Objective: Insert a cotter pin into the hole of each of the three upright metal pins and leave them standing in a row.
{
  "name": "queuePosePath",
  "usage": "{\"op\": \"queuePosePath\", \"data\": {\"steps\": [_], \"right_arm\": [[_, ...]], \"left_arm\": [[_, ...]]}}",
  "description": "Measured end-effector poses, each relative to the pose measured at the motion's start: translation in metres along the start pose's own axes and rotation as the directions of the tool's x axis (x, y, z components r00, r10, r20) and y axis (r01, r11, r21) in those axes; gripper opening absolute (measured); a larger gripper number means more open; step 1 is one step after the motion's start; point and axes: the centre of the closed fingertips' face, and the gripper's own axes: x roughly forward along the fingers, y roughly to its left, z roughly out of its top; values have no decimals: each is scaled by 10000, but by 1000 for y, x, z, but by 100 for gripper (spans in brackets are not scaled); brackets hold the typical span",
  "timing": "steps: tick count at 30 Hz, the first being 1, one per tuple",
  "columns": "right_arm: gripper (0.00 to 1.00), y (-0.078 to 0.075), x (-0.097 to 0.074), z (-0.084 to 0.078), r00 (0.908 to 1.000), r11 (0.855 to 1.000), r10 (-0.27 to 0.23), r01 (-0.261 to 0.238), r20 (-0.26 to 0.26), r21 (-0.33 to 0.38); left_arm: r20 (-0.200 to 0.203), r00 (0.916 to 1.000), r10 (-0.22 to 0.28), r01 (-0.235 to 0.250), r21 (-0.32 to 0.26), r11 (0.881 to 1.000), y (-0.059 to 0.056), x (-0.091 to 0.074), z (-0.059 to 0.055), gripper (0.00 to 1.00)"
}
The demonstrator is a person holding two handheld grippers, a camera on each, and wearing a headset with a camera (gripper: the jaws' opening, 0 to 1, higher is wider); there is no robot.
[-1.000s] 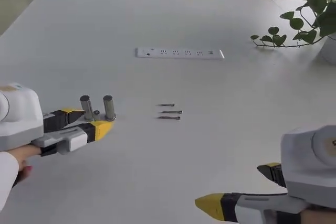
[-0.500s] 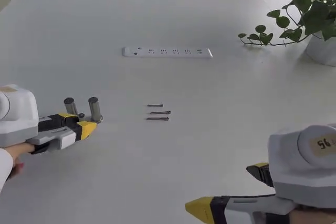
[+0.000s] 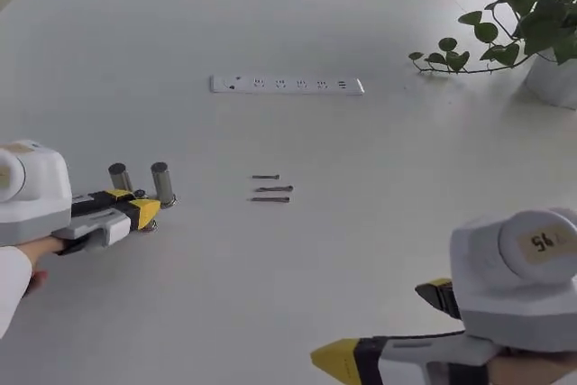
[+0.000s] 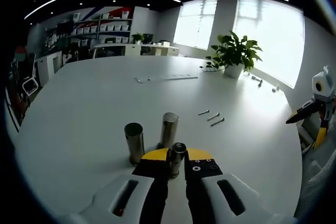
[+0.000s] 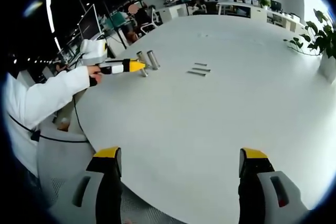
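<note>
Left gripper [image 4: 177,157]: jaws clamped on metal pin [image 4: 178,149].
Right gripper [image 5: 181,154]: jaws apart, at table [image 5: 210,124] near edge.
Cotter pins [image 3: 270,188]: 3, open table around.

Left gripper [image 3: 142,214] reached in low from the left, jaws clamped on a metal pin [image 4: 177,157]. Right gripper [image 5: 181,155] hovered nearer the person, jaws wide apart.

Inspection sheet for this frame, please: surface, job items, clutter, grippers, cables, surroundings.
Surface: white table.
Job's things: two metal pins upright side by side; third pin between the left jaws; three cotter pins lying loose, none inserted.
Clutter: power strip.
Grippers: left gripper shut on the third pin; right gripper open, empty.
Cables: thin dark cable below the person's sleeve, off the table.
Surroundings: potted plant; shelves behind.
</note>
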Motion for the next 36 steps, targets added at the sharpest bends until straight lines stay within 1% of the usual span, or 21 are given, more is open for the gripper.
{"op": "queuePosePath", "data": {"steps": [1,3,5,6,9,10,11,12,13,16,17,19,20,21,22,27,29,30,34,35,36], "right_arm": [[91,0,0,0,10000,10000,7,-7,8,-5],[91,0,0,-1,10000,10000,8,-8,12,-18],[91,0,-1,-1,10000,10000,7,-7,11,-36],[91,0,-1,-1,10000,10000,-8,8,12,-27],[91,-1,-1,-3,10000,10000,-25,25,25,22],[91,-2,-1,-3,10000,10000,-19,19,2,34],[91,-2,-1,-3,10000,10000,-20,20,1,34],[91,-1,-1,-4,10000,10000,-14,14,12,21],[91,-1,-2,-4,10000,10000,-6,6,25,8],[91,0,-3,-3,9999,10000,7,-7,117,2],[91,1,-4,-4,9999,10000,29,-29,148,1],[91,1,-5,-5,9998,10000,34,-34,181,-3],[91,1,-5,-6,9998,10000,37,-37,190,1],[91,1,-6,-7,9998,10000,44,-45,216,24],[91,0,-6,-7,9997,10000,29,-30,232,66],[91,-2,-7,-11,9995,9999,-16,10,313,171],[91,-2,-7,-13,9995,9999,3,-7,312,160],[91,-2,-7,-13,9995,9998,10,-15,317,174],[91,-1,-6,-14,9989,9990,226,-242,404,386],[91,0,-7,-13,9986,9986,272,-292,451,439],[91,0,-7,-12,9984,9985,288,-310,493,441]], "left_arm": [[-25,10000,30,-29,218,9998,1,-1,0,7],[-156,9999,60,-54,403,9992,1,-1,0,7],[-307,9993,200,-164,1134,9934,3,-2,-1,7],[-317,9992,242,-199,1319,9911,2,-3,0,7],[-172,9998,-33,57,1359,9907,-4,-5,3,7],[-97,9992,-398,408,1440,9887,-12,-6,5,7],[-48,9984,-570,571,1561,9861,-16,-6,6,7],[-27,9969,-790,780,1959,9775,-22,-7,9,7],[-36,9966,-825,814,2060,9752,-25,-7,9,7],[132,9895,-1441,1373,2267,9642,-44,-12,15,7],[119,9886,-1501,1429,2392,9604,-48,-12,15,7],[89,9845,-1752,1654,2843,9444,-59,-14,17,7],[73,9830,-1835,1740,2837,9430,-64,-15,17,7],[89,9777,-2098,1990,2798,9392,-73,-17,18,7],[119,9750,-2220,2093,2869,9348,-78,-18,19,7],[-135,9736,-2278,2212,3009,9276,-99,-17,13,7],[-278,9735,-2271,2230,3379,9144,-106,-17,9,7],[-296,9733,-2276,2238,3410,9130,-110,-16,7,7],[-417,9770,-2091,2105,3457,9144,-118,-10,-2,7],[-427,9783,-2026,2049,3422,9170,-118,-8,-3,7],[-386,9800,-1950,1968,3260,9246,-119,-6,-5,7]]}}
